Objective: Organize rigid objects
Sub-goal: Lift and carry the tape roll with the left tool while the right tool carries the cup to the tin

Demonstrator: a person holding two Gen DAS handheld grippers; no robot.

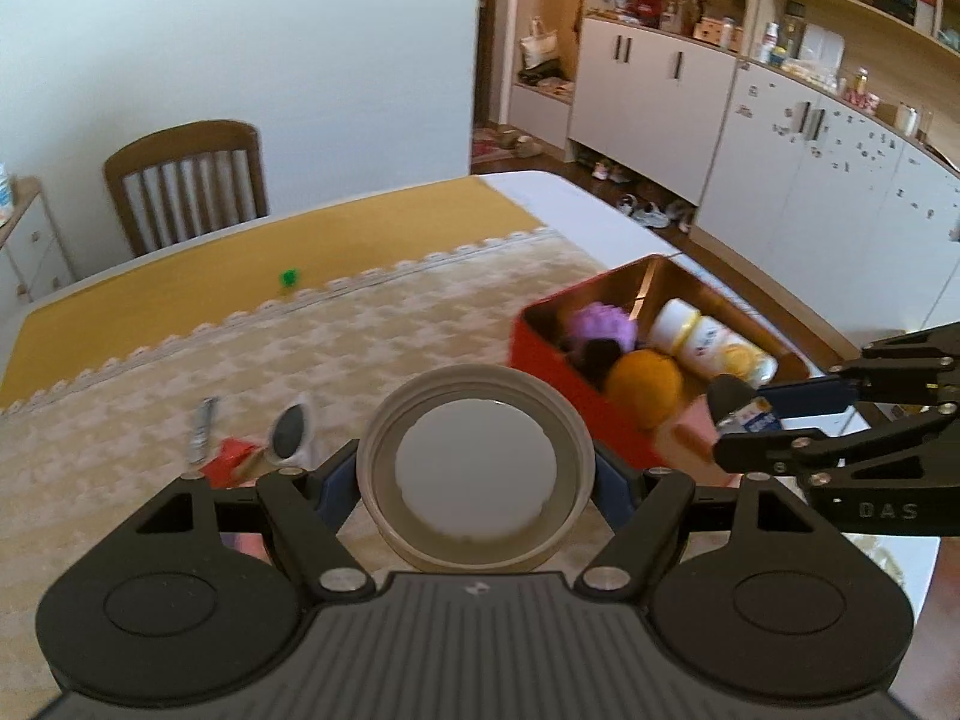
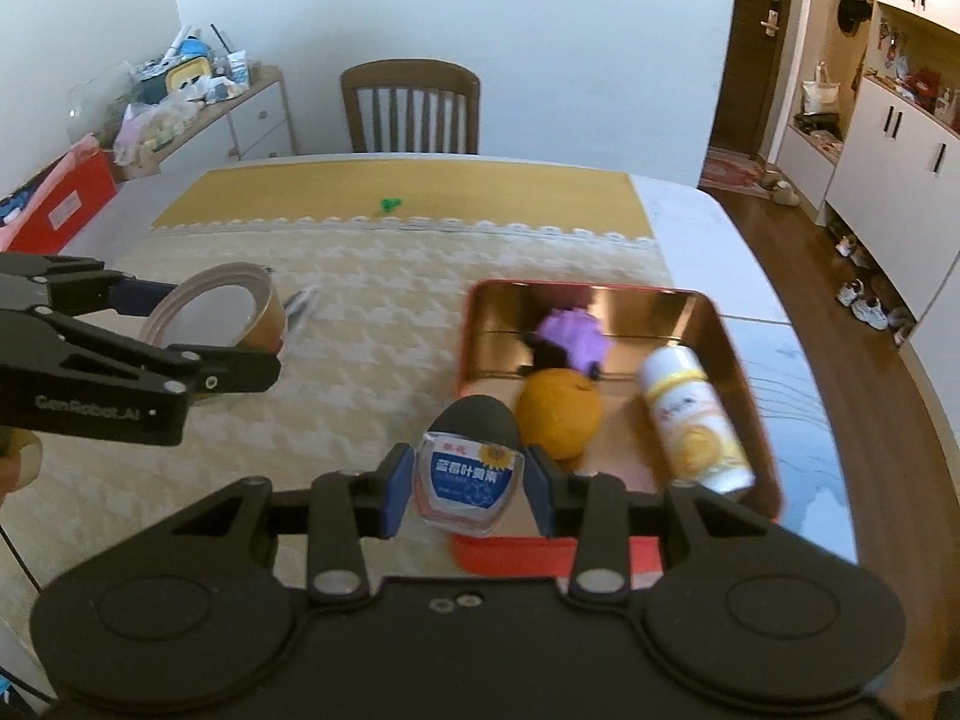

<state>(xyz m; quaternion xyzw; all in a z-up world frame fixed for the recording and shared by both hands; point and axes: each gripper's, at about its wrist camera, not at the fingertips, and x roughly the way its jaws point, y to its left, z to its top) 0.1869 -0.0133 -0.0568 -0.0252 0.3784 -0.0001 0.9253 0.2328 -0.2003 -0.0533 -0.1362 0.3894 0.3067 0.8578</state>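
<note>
My left gripper [image 1: 474, 480] is shut on a round beige lid-like ring [image 1: 474, 468] and holds it above the table; it also shows in the right wrist view [image 2: 216, 312]. My right gripper [image 2: 468, 480] is shut on a small bottle with a black cap and blue label [image 2: 471, 468], held over the near edge of the red tin box [image 2: 600, 558]. The box [image 1: 540, 360] holds a purple ball [image 2: 573, 336], an orange ball [image 2: 558, 414] and a white-yellow bottle [image 2: 696, 426].
A cream and yellow cloth [image 2: 372, 360] covers the table. A metal tool [image 1: 201, 429], a red piece [image 1: 231, 456] and a dark-faced item [image 1: 291, 429] lie on it left of the box. A small green thing [image 2: 390, 204] lies far back. A chair [image 2: 411, 108] stands behind.
</note>
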